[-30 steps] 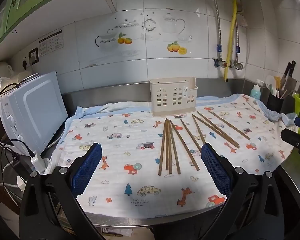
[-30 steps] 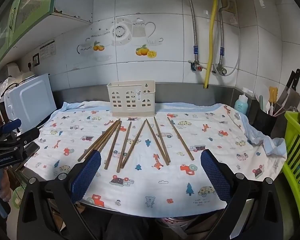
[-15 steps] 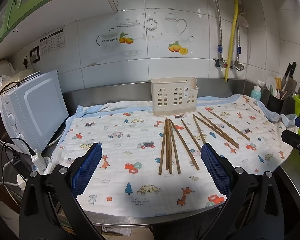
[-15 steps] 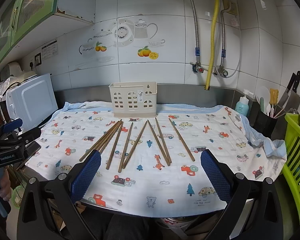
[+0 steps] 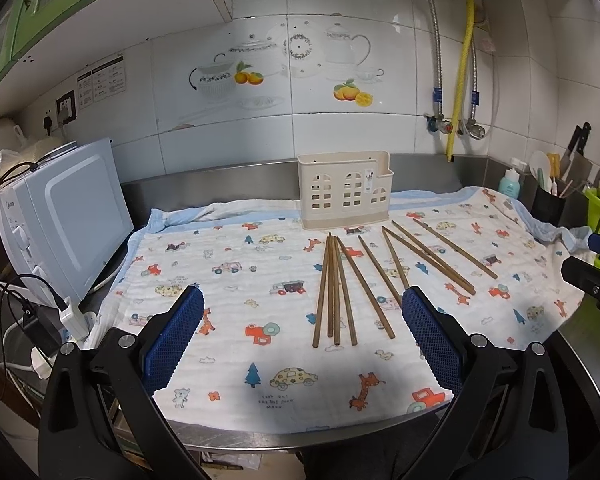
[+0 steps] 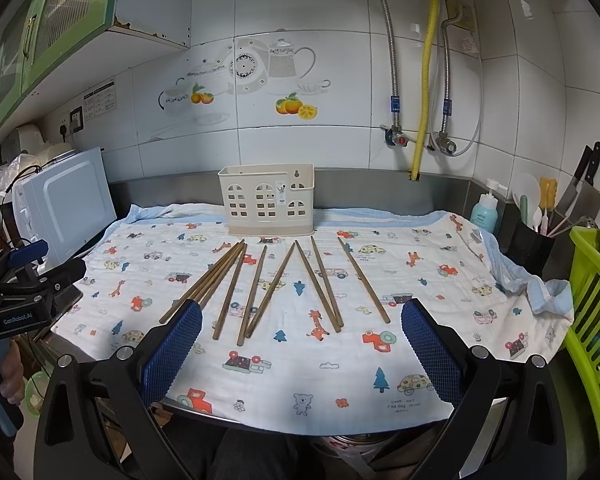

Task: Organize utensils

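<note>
Both grippers hang over the near edge of a steel counter (image 5: 236, 436) draped with a cartoon-print cloth (image 5: 236, 280), each spread wide and holding nothing. Ahead of the left gripper (image 5: 302, 340), slightly to its right, brown chopsticks (image 5: 334, 288) lie loose on the cloth: a tight bundle of four nearest its centre line, the others fanning off to the right. Beyond them a cream holder (image 5: 344, 196) stands upright against the counter's back edge. From the right gripper (image 6: 302, 344), the chopsticks (image 6: 260, 288) spread directly ahead between its fingers, their far tips pointing toward the holder (image 6: 266, 204), which stands ahead and slightly left. A white microwave (image 5: 66, 216) sits far to the left of both grippers; a green rack (image 6: 592, 304) is at the right gripper's far right.
</note>
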